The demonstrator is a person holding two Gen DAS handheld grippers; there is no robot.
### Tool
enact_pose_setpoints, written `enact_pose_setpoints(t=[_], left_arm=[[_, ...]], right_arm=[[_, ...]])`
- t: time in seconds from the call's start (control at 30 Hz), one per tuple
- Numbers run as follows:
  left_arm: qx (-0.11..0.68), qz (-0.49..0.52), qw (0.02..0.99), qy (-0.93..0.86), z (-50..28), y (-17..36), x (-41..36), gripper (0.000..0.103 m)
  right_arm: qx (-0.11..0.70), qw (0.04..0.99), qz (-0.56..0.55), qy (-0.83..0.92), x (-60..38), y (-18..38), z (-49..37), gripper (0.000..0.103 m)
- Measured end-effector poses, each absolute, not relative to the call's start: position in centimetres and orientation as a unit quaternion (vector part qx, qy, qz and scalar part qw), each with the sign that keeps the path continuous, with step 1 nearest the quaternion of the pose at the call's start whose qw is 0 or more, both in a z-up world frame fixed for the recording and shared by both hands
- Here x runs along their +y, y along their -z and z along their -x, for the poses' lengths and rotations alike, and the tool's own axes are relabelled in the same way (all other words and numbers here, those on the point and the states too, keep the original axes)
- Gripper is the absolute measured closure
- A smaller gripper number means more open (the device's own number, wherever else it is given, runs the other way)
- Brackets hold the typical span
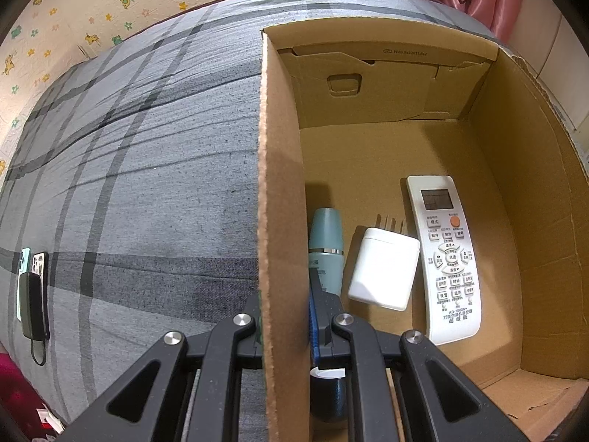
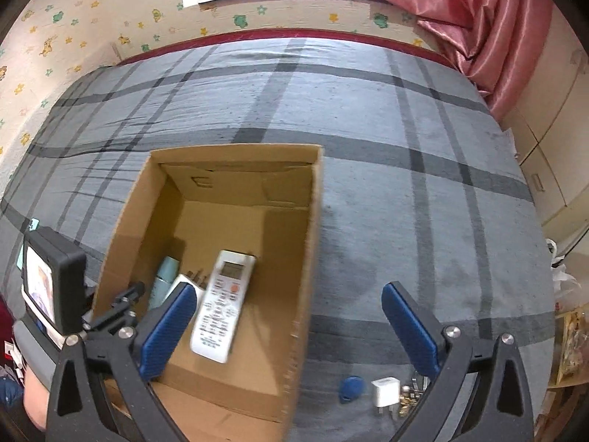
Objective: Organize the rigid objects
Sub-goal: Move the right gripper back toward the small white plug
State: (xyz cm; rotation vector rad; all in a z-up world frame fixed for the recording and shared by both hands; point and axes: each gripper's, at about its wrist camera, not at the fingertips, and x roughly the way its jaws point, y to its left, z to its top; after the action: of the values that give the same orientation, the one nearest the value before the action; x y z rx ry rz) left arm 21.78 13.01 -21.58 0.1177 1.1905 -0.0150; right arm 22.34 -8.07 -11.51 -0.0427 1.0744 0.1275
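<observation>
A bed (image 2: pixel 368 169) fills most of both views, covered in a grey sheet (image 1: pixel 154 191) crossed by darker plaid stripes, with a red edge along its far side. Behind it runs cream wallpaper (image 2: pixel 92 25) printed with frogs, stars and giraffes, a window above it, and a pink satin curtain (image 2: pixel 478 25) hanging at the right. An open cardboard box (image 2: pixel 313 258) sits on the sheet; inside lie a white remote (image 2: pixel 221 305), a white case (image 1: pixel 383 269) touching its left side, and a teal bottle (image 1: pixel 325 246) against the left wall. The left gripper (image 1: pixel 285 316) is clamped shut on that left wall of the box, one finger inside and one outside. The right gripper (image 2: pixel 289 324) hangs above the box's right wall with its jaws spread wide and nothing in them. On the sheet right of the box lie a blue tag (image 2: pixel 349 386), a white plug (image 2: pixel 384 392) and some brass bits (image 2: pixel 406 399). Phones (image 1: pixel 35 276) lie well left of the box.
</observation>
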Motion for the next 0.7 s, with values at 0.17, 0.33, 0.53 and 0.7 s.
enact_pose_setpoints(t=[0.17, 0.33, 0.53, 0.7], left_arm=[[0.560, -0.057, 0.826, 0.006, -21.8, 21.6, 13.0, 0.089], [0.561, -0.056, 0.826, 0.007, -21.8, 21.6, 12.9, 0.089], [0.560, -0.055, 0.826, 0.007, -21.9, 21.6, 12.9, 0.089], [0.560, -0.054, 0.826, 0.008, -21.9, 21.6, 12.9, 0.089]], right_arm=[[0.510, 0.859, 0.020, -0.045, -10.4, 11.4, -21.7, 0.000], [0.509, 0.860, 0.013, -0.030, -12.9, 11.5, -21.0, 0.000], [0.516, 0.857, 0.006, -0.009, -15.7, 12.7, -20.0, 0.000], [0.524, 0.852, 0.005, 0.005, -17.3, 14.2, -19.3, 0.000]])
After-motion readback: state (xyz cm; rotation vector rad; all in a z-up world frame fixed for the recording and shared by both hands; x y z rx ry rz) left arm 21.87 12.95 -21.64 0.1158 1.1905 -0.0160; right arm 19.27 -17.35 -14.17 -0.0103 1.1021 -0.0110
